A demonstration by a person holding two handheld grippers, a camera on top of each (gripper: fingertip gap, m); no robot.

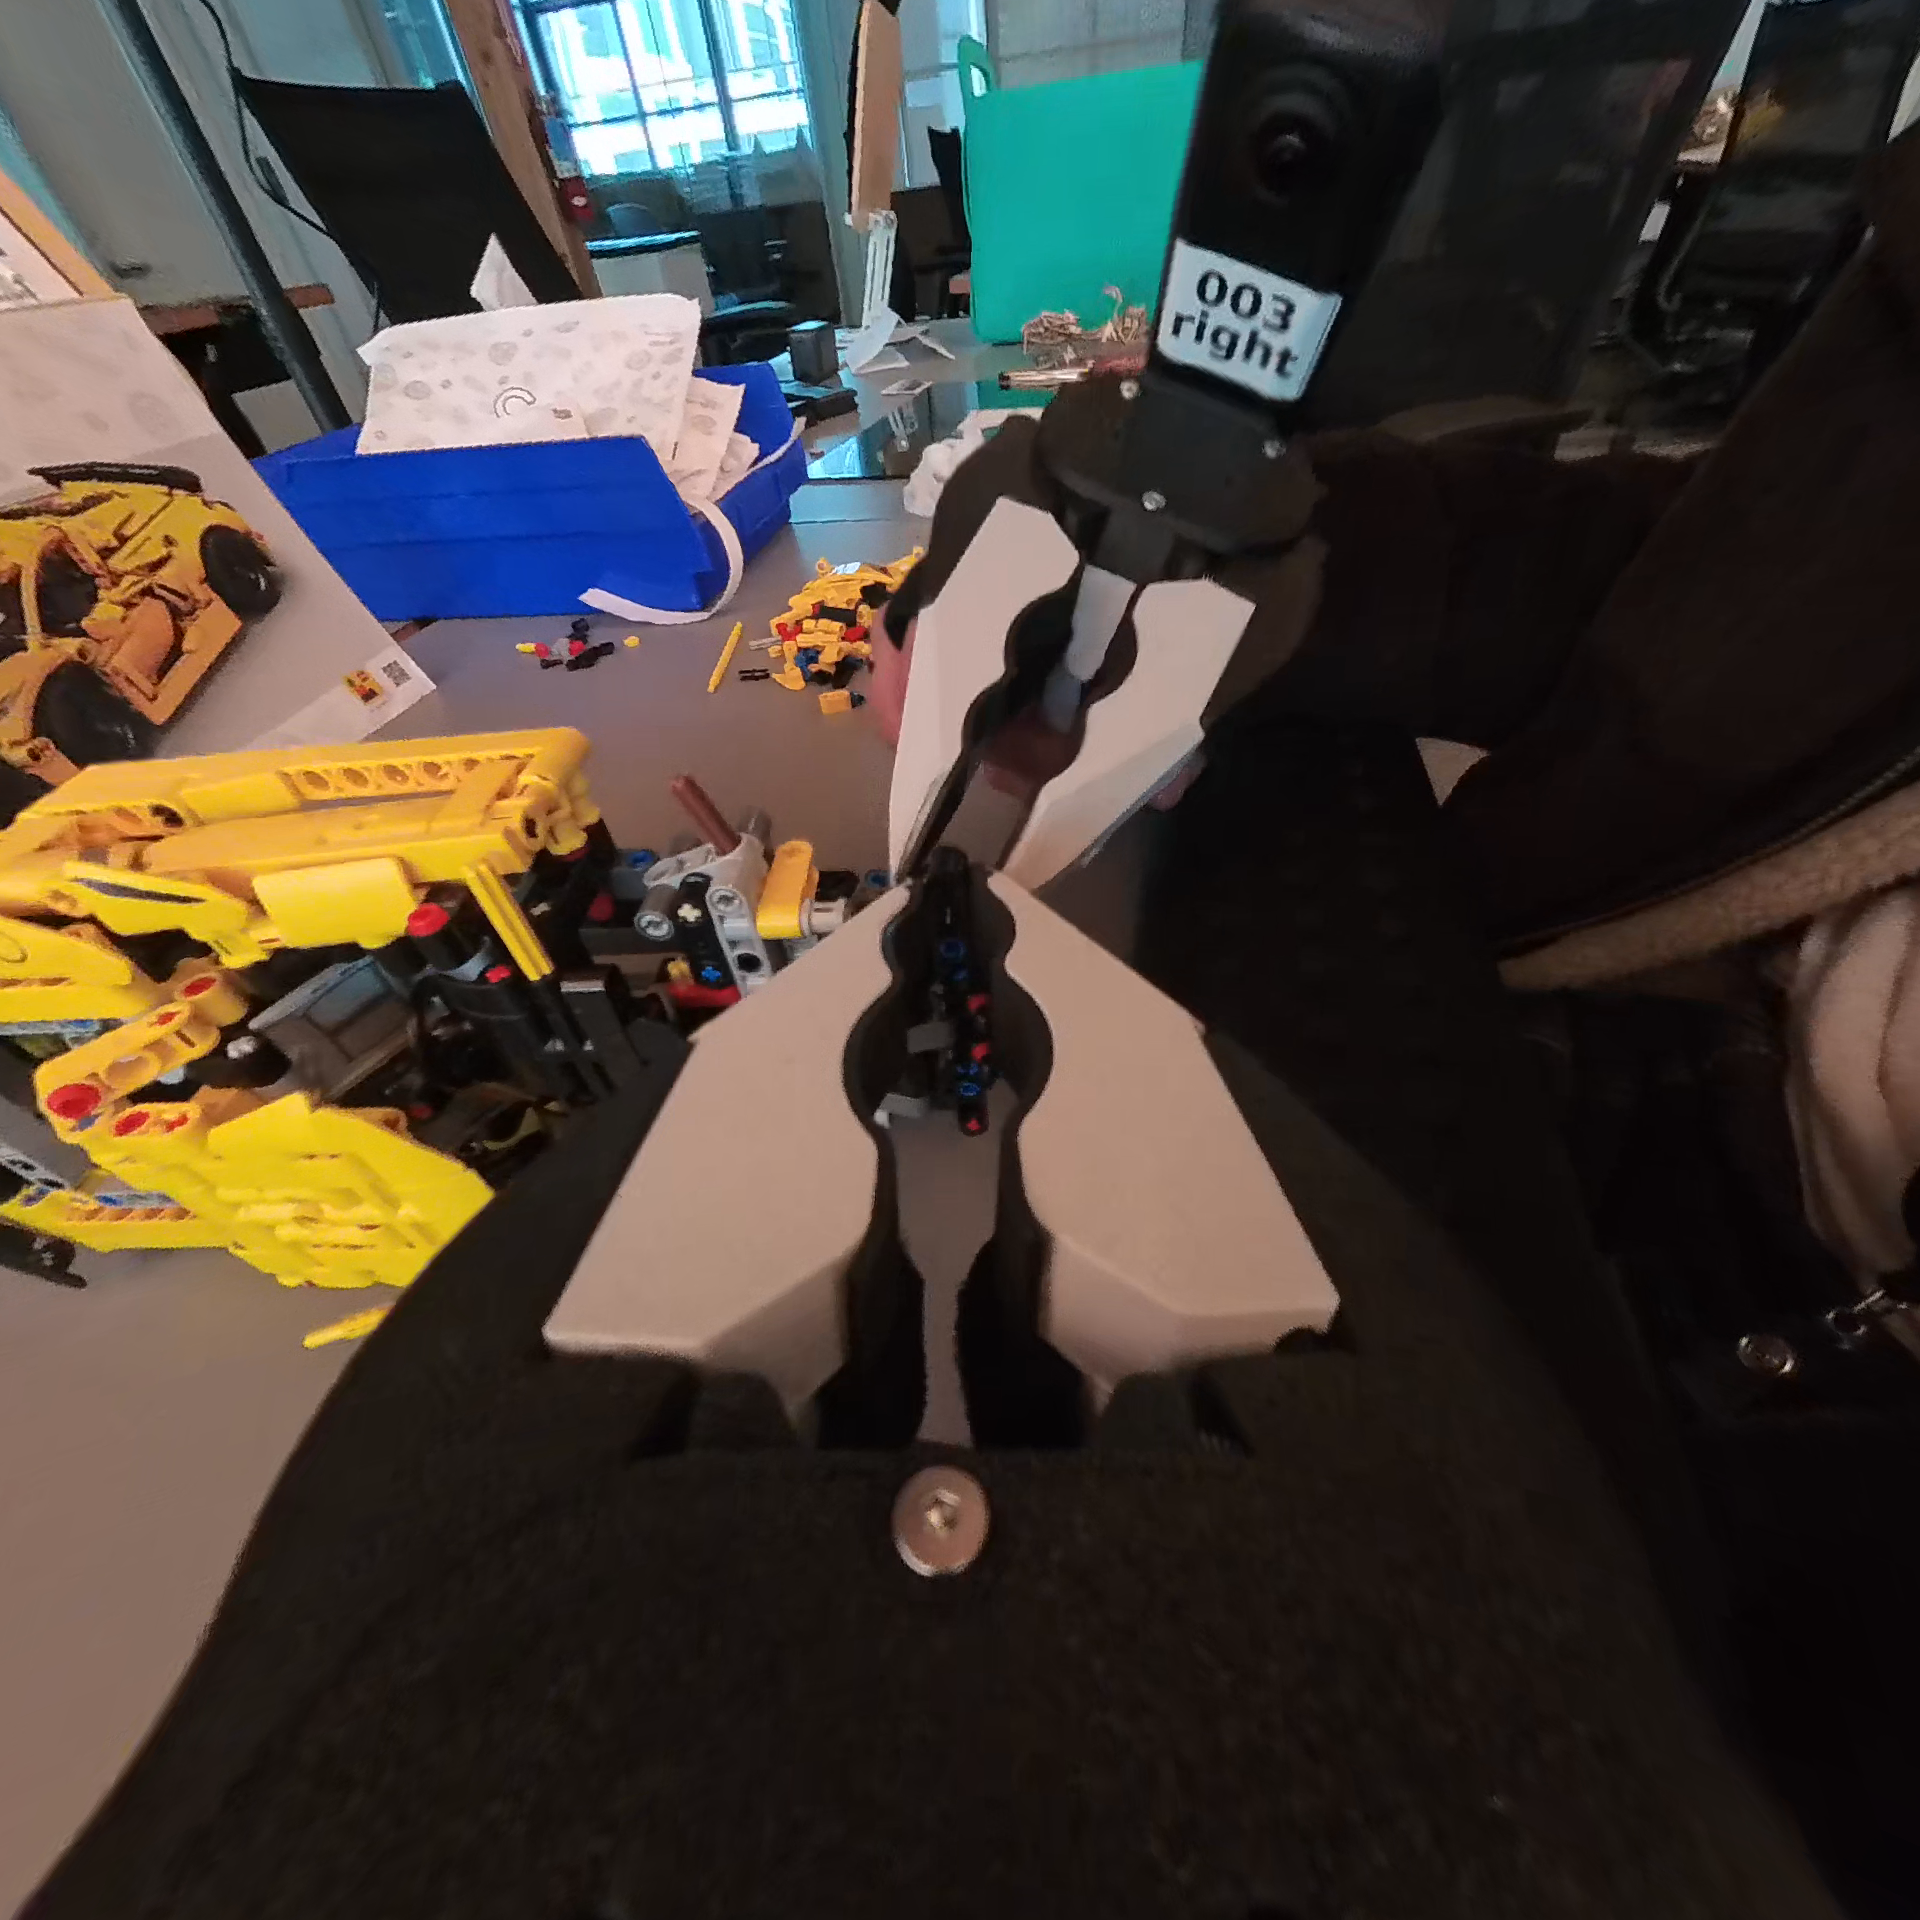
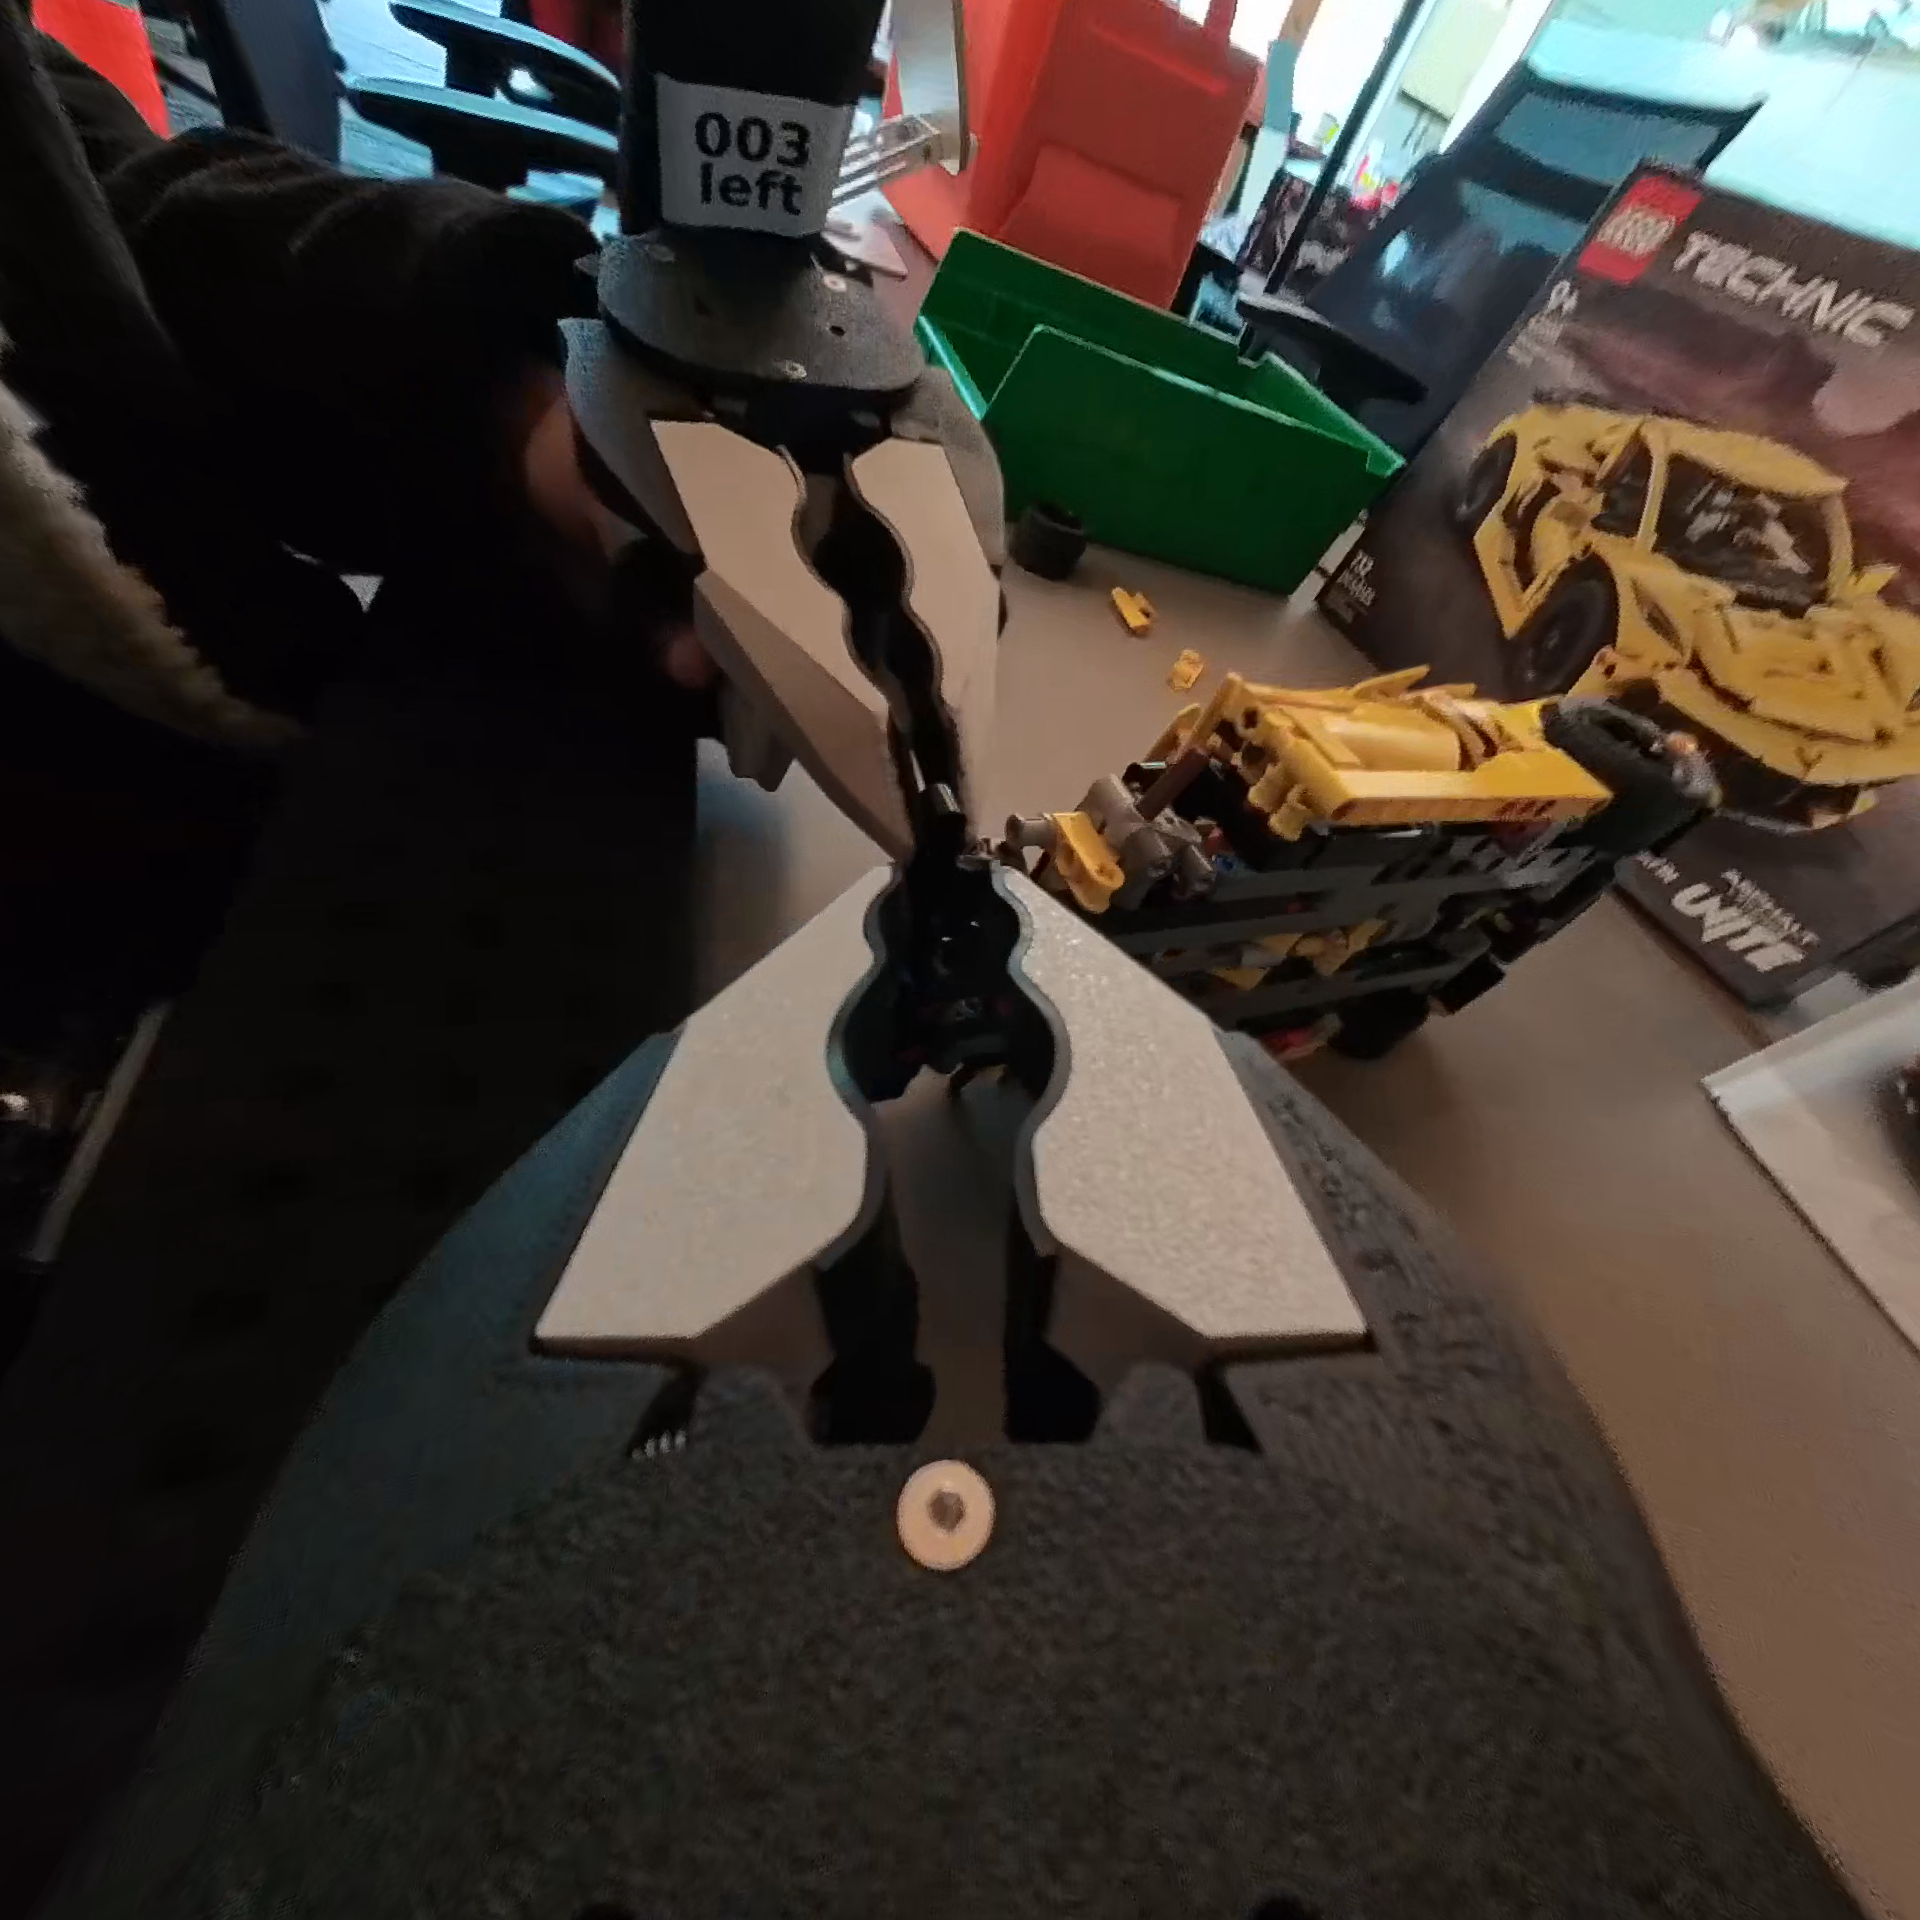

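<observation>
My left gripper is shut on a narrow black brick assembly with blue and red pins. My right gripper is shut on the same black assembly from the opposite side. The two grippers meet tip to tip: the right one comes down from above in the left wrist view, and the left one does so in the right wrist view. A part-built yellow and black brick car lies on its side on the grey table, right beside the tips; it also shows in the right wrist view.
A blue bin with printed paper and a pile of loose yellow pieces sit farther back. A green bin, a black wheel and the set's box stand behind the car. Dark sleeves flank the grippers. Left and right tips are no more than a few centimetres apart.
</observation>
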